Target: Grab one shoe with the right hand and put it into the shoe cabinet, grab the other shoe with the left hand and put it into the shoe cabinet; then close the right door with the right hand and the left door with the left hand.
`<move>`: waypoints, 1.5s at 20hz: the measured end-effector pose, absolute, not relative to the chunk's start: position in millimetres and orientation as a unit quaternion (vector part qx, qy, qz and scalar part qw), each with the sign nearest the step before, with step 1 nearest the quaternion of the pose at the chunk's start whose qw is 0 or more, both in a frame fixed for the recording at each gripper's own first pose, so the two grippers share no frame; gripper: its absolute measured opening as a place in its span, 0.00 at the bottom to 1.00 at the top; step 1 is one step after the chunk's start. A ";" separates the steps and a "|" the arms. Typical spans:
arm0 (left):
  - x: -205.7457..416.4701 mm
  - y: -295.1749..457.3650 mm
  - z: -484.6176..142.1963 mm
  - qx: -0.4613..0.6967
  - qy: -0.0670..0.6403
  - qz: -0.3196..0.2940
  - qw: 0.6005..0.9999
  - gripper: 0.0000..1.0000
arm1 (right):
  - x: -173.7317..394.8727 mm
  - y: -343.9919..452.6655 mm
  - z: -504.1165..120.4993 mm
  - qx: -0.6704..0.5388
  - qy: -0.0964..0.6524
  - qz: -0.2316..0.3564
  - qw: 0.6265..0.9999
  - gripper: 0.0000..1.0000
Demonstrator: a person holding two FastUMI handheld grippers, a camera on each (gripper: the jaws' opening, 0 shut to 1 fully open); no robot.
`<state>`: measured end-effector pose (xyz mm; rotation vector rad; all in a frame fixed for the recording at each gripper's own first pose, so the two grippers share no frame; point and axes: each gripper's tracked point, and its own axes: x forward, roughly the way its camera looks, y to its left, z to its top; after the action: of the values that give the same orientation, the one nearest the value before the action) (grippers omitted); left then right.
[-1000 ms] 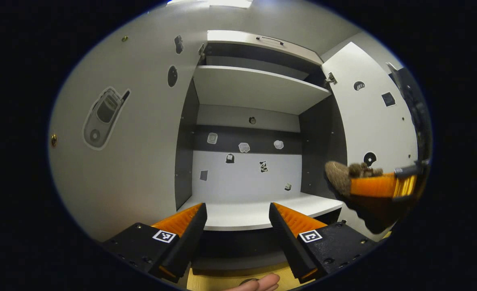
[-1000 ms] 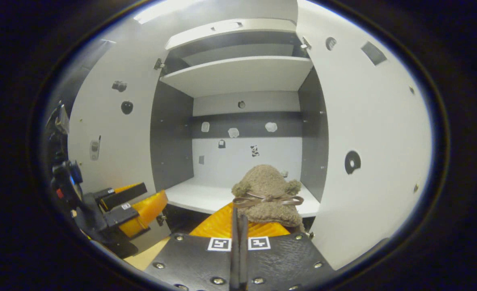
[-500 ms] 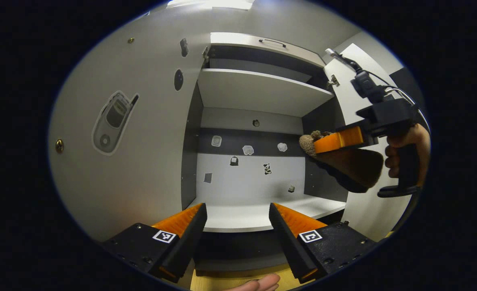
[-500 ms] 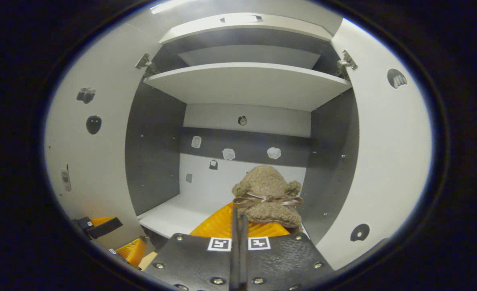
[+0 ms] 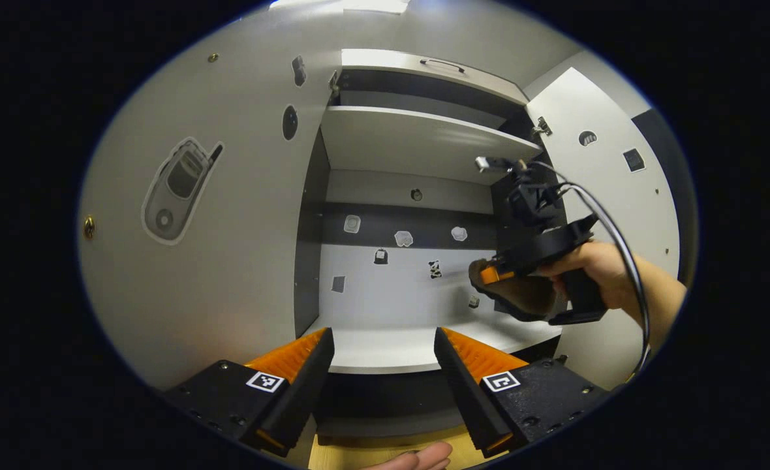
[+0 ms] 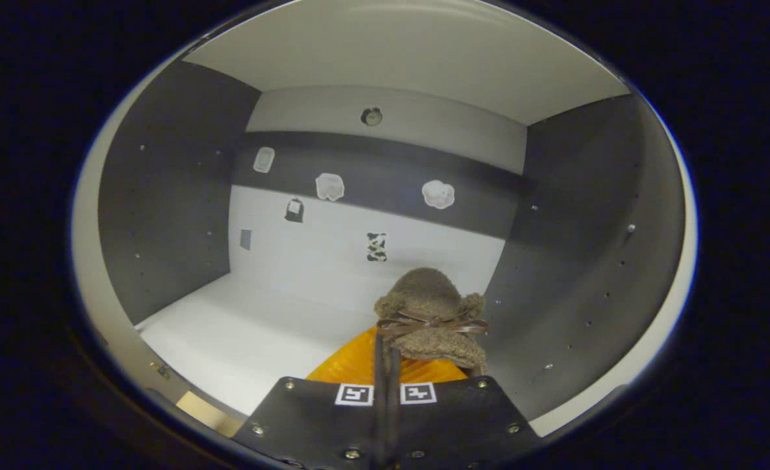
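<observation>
We see the right gripper (image 6: 385,365) pinching the fuzzy shoe (image 6: 432,313) inside the shoe cabinet (image 5: 424,140); left gripper (image 5: 385,365) fingers spread, empty.

Count: one shoe (image 6: 432,312), two grippers (image 5: 384,365) (image 6: 385,365), two open doors (image 5: 228,215) (image 5: 610,215) (one cabinet (image 5: 424,140)).

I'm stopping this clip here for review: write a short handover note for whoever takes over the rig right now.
Right gripper: shut on the shoe, held inside the cabinet above the lower shelf, near its right wall; not yet set down.
Left gripper: open, holding nothing, in front of the cabinet.
Left door and right door: both open.
Done: first shoe picked up and carried in.
Left: release it on the shelf, fetch the other shoe with the left gripper, put it in, then close the right door and the left door.
</observation>
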<state>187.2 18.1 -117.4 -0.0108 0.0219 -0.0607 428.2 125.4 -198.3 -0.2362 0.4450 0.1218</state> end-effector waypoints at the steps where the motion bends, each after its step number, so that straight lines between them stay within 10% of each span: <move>1: 187.6 19.5 -118.0 -0.005 0.012 -0.028 1.000 0.95 | 437.5 122.8 -206.6 -0.118 0.225 0.055 0.966 0.01; 12: 194.5 22.8 -126.4 0.005 0.021 -0.014 1.000 0.95 | 452.7 124.8 -260.7 -0.074 0.290 0.059 0.952 0.07; 17: 195.2 18.6 -128.8 0.002 0.027 -0.015 1.000 0.95 | 438.3 130.0 -248.4 -0.067 0.289 0.076 0.952 0.76; 22: 194.4 17.8 -130.4 0.004 0.029 -0.013 0.999 0.95 | 407.5 131.5 -210.1 -0.079 0.250 0.089 0.961 0.97; 30: 189.2 4.7 -128.0 -0.017 0.027 -0.020 0.999 0.95 | 305.5 128.6 -104.6 -0.081 0.098 0.103 0.986 0.97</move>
<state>189.2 4.7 -128.0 -0.0337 0.0532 -0.0402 305.5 128.6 -104.6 -0.1635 0.1971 0.2065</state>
